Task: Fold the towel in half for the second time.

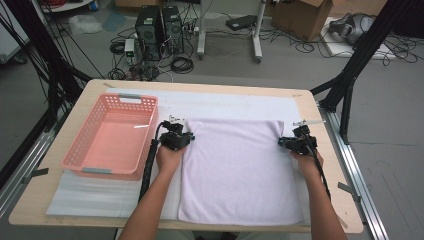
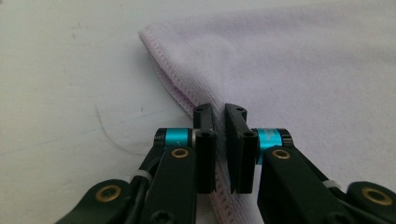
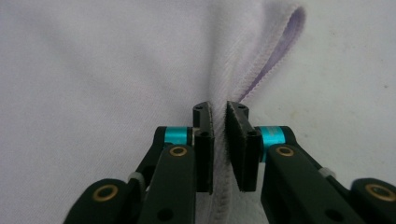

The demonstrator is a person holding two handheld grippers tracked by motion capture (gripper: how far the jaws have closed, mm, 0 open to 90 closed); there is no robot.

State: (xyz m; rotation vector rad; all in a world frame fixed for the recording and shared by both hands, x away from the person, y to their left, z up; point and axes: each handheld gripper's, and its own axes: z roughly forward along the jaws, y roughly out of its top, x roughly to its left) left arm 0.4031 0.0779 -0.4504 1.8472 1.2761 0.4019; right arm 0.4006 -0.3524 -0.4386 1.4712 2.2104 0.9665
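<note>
The lilac towel (image 1: 240,170) lies flat on the white mat (image 1: 95,197) at mid-table, its near hem partly hidden by the person's forearms. The left gripper (image 1: 184,140) is clenched on the towel's left hem and the right gripper (image 1: 286,143) on its right hem, cloth pinched between the jaws. The pink basket (image 1: 111,136) stands just left of the left gripper; the table edge (image 1: 320,120) runs close beside the right one.

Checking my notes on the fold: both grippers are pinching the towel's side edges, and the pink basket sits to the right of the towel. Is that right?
Not quite. The basket sits to the left of the towel, as the high view shows. The rest holds: the left gripper and right gripper are each shut on a side edge of the towel.
</note>
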